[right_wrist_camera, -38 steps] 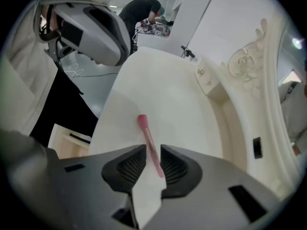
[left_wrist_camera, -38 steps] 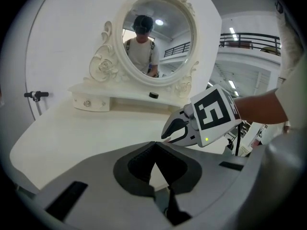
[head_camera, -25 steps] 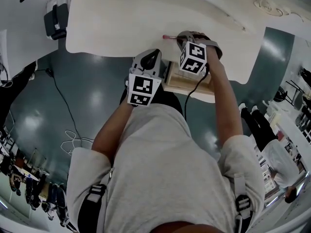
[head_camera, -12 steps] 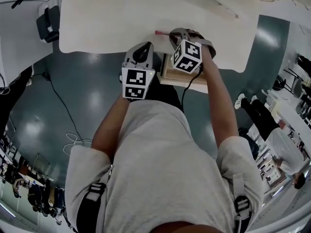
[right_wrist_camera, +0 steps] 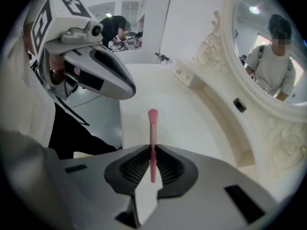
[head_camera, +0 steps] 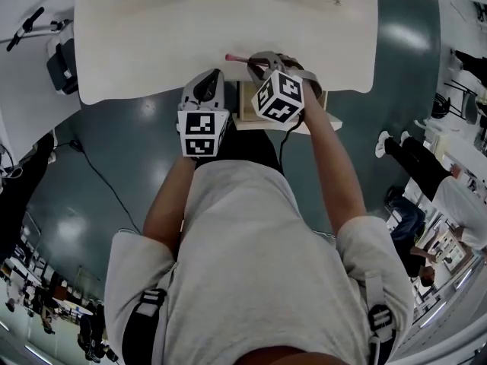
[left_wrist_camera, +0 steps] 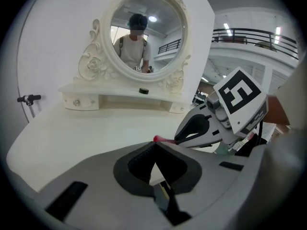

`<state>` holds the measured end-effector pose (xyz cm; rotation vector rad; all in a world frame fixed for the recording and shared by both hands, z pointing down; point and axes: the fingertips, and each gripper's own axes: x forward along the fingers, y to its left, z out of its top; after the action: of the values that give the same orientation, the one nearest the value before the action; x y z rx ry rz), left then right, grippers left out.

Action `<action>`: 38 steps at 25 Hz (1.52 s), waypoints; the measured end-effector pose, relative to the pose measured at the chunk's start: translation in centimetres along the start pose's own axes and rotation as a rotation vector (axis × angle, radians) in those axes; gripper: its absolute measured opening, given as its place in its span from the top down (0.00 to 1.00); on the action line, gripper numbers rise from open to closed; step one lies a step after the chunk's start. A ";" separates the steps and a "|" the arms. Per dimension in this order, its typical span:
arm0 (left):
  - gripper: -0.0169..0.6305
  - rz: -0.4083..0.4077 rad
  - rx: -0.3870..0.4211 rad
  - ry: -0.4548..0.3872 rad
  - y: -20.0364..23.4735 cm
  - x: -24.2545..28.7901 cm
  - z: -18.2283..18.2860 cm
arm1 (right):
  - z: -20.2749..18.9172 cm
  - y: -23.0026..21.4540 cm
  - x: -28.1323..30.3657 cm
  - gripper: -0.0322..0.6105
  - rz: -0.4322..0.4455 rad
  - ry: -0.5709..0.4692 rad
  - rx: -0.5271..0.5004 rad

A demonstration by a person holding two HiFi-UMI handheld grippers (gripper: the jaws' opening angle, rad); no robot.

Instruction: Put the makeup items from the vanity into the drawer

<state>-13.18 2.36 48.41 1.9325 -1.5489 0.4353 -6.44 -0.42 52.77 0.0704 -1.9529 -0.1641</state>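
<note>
Your right tongs (right_wrist_camera: 152, 153) are narrowed onto the pink applicator (right_wrist_camera: 152, 128). The ribbed pads press its shaft from both sides about midway along, and the rounded tip stands clear beyond them. In the head view the applicator lies over the near edge of the tabletop (head_camera: 190, 29), just far of the open wooden drawer (head_camera: 323, 124) that projects beneath that edge. Your left tongs (left_wrist_camera: 154, 150) are closed pad to pad at the tips with nothing between them, and sit just left of the right tongs. Treat the applicator as light, thin and stiff, with a smooth shaft likely to pivot or slide under a loose hold. The tip is probably soft and should not be pinched. A mid-shaft hold with moderate pressure is the correct one. Lower the item flat into the drawer before you let go, since a round shaft may roll.
</note>
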 end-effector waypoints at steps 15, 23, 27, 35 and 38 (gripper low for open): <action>0.96 -0.112 0.133 0.038 -8.7 3.2 0.5 | -8.9 1.4 -5.9 0.87 -0.104 -0.007 0.178; 0.96 -0.140 0.148 0.064 -10.6 4.0 -0.3 | -11.5 3.5 -6.8 0.87 -0.094 -0.005 0.218; 0.96 -0.132 0.150 0.080 -10.4 4.3 -1.3 | -12.2 5.0 -6.0 0.87 -0.065 -0.002 0.212; 0.96 -0.125 0.143 0.120 -10.4 3.4 -3.8 | -13.9 9.1 -3.7 0.87 0.015 0.028 0.192; 0.96 -0.113 0.130 0.140 -10.2 3.1 -5.2 | -14.2 10.3 -2.6 0.87 0.041 0.034 0.177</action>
<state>-1.94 4.60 51.54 2.0298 -1.3450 0.6216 7.94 8.90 57.19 0.1484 -1.9298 0.0365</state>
